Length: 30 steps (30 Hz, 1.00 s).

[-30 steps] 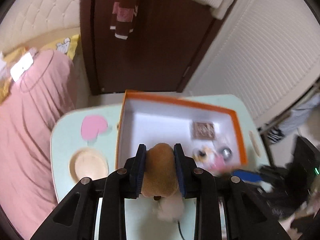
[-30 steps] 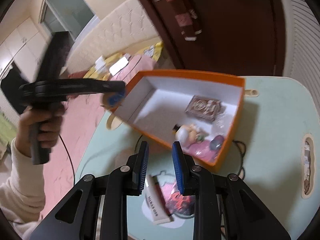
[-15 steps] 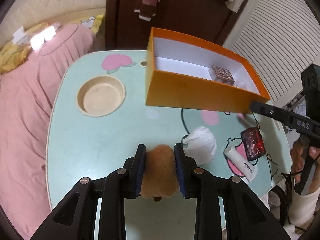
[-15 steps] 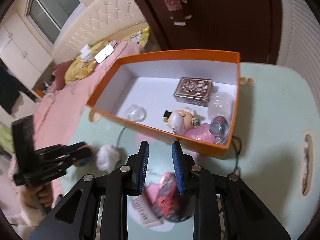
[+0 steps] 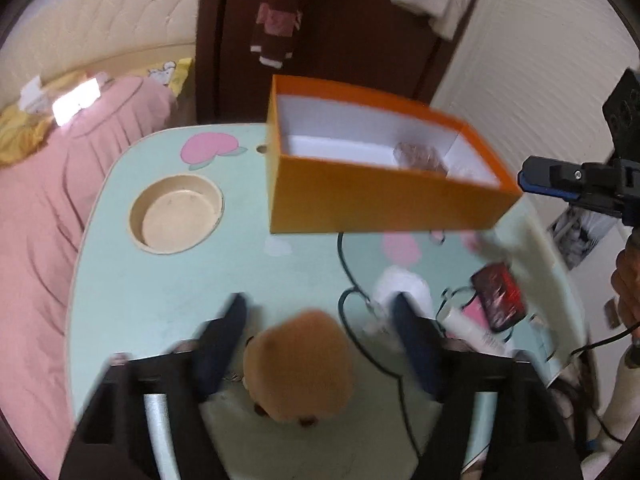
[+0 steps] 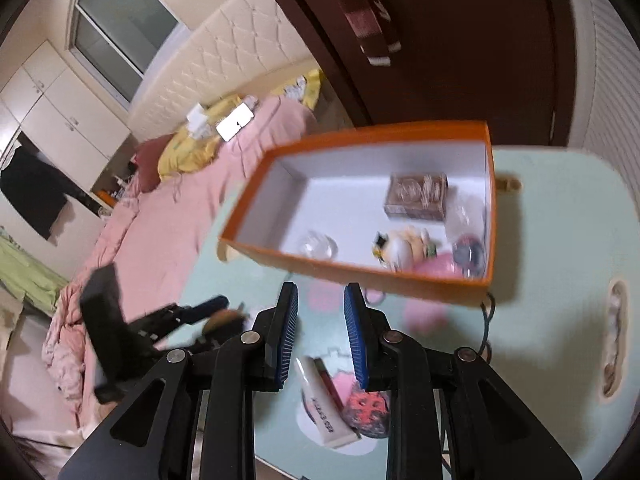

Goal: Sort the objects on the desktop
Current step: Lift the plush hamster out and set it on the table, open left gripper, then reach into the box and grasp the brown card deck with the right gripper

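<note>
The left gripper [image 5: 318, 334] stands wide open, its jaws spread either side of a brown plush toy [image 5: 298, 364] that sits between them on the mint-green desk [image 5: 168, 292], touching neither. The right gripper [image 6: 320, 332] is narrowly parted and holds nothing, above one white tube [image 6: 324, 408] whose print is too blurred to read and one red pouch [image 6: 366, 414]. One orange box [image 6: 352, 276] holds a brown tin [image 6: 416, 196] and a small figurine [image 6: 402, 246].

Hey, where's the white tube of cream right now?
The white tube lies on the mint table, just below the right gripper in the right wrist view, beside a red patterned pouch and nearer the camera than the orange box.
</note>
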Motion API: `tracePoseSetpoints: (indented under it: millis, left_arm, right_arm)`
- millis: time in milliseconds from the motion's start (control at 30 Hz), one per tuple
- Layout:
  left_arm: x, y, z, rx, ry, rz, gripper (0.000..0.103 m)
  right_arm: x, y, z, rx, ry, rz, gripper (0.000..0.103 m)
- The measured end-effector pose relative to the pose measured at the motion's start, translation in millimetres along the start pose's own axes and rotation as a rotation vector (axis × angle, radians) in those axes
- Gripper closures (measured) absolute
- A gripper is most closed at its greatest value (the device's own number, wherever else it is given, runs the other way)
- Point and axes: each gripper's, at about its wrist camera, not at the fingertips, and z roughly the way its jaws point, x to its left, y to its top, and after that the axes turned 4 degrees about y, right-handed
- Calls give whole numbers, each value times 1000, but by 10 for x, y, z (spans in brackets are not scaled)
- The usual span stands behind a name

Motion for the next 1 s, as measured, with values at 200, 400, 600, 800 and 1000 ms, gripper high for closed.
tracePoseSetpoints:
  millis: [200,400,600,800,1000]
  left_arm:
    - [281,64,-284,-200,15,-142,11]
    - [261,3,-91,-184,45,-60,9]
    - [366,8,4,-149,59,-109,9]
    - [401,-67,22,-147,78,-117,9]
    - [367,-108,12,-149,50,-104,9]
  right_arm:
    - [80,246,-20,-2,-72,7,77]
    - [-37,593,56,-9,-140,55,77]
    - [-140,801,219,79,-230,94,77]
    - [-327,936,803,297,-388,121,77]
    - [-292,1042,1014,340,-529,45,54]
